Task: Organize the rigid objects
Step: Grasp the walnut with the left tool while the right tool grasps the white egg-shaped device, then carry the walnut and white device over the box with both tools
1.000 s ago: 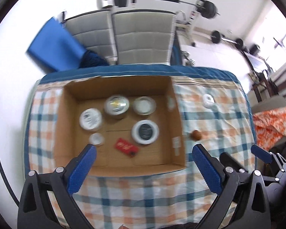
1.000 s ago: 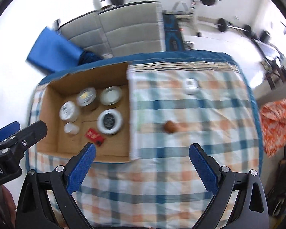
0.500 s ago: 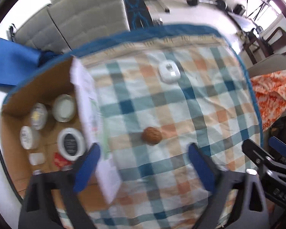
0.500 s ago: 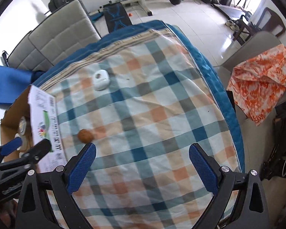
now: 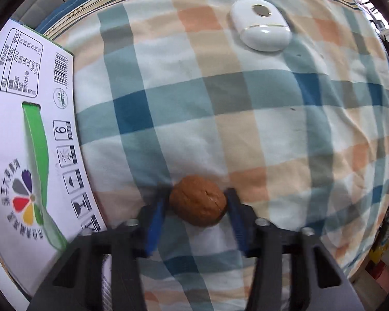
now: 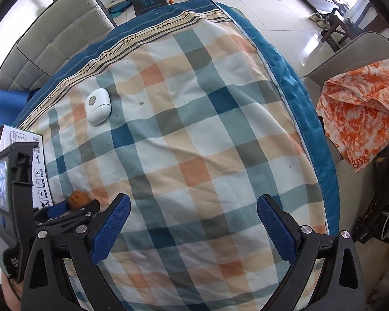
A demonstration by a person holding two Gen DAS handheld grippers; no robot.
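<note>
A brown walnut lies on the checked cloth. My left gripper sits low on the cloth with a blue finger on each side of the walnut, closed against it. The walnut also shows in the right wrist view, between the left gripper's fingers. A white oval device lies farther back on the cloth; it also shows in the right wrist view. My right gripper is open and empty above the cloth, to the right of the left gripper.
The white printed wall of the cardboard box stands just left of the walnut. An orange patterned cloth lies over a chair on the right. A grey sofa is behind the table, and gym weights stand on the floor.
My left gripper swung right from above the box, dropped to the cloth and closed around the walnut. My right gripper moved right and nearer the cloth, still open.
</note>
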